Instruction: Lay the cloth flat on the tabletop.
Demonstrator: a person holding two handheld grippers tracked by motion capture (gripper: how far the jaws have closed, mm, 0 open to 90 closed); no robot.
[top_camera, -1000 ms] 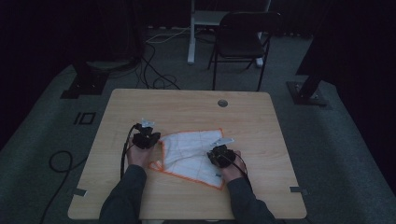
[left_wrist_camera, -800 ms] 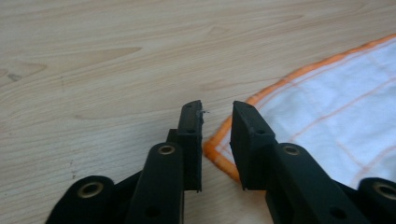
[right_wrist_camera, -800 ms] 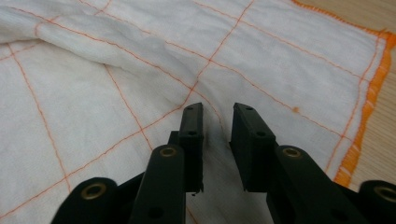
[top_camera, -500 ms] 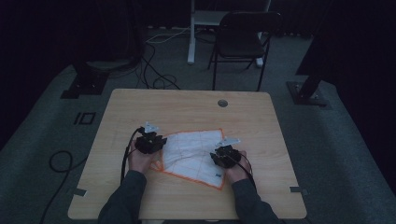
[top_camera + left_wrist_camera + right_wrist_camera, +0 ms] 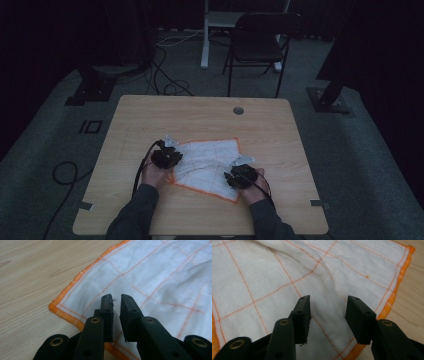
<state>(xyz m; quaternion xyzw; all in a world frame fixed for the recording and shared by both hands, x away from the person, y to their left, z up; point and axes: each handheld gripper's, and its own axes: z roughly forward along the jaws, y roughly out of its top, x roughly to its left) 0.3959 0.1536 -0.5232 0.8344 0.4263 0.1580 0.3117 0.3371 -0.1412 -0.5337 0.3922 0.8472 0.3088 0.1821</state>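
Left tongs sit over the cloth's left corner, near the orange hem. In the left gripper view the jaws have just a narrow gap with nothing pinched between them, so they're released, barely. The cloth, white with thin orange grid lines, lies spread but a bit rumpled mid-desk, toward the person's side. Right tongs hover over its near right part; in the right gripper view the jaws gape wide above a soft fold, the hem running just to their right, wood beyond.
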